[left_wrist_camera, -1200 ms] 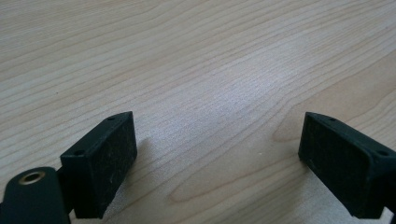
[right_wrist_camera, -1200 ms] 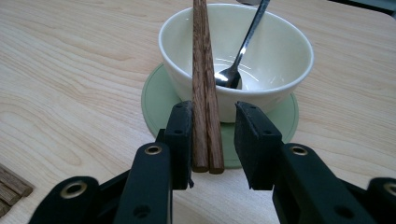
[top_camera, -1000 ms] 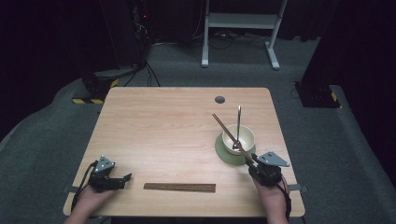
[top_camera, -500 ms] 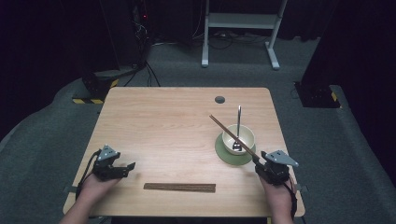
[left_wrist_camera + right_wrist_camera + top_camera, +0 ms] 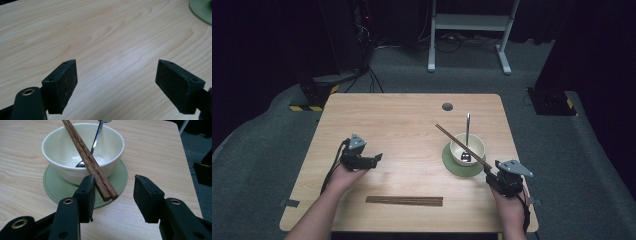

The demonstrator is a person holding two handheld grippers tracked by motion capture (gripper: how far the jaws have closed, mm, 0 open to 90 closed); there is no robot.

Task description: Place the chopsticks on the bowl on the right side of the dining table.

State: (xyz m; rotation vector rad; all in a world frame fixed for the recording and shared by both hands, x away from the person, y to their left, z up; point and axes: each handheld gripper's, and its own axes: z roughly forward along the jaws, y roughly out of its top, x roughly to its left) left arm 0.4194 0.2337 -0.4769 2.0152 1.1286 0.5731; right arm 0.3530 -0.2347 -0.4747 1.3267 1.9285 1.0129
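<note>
At the left, the left gripper (image 5: 373, 159) hovers with jaws wide apart over bare pale wood-grain counter (image 5: 402, 120), with open room all round. Near the front edge lies a flat dark chopstick pair (image 5: 404, 201). At the right, a second brown chopstick pair (image 5: 88, 157) leans across the cream bowl (image 5: 62, 150) on its green coaster (image 5: 55, 187), hiding part of the metal spoon (image 5: 96, 137); the right gripper (image 5: 113, 195) has just been opening, the sticks' ends between its jaws beside one pad, unclamped.
</note>
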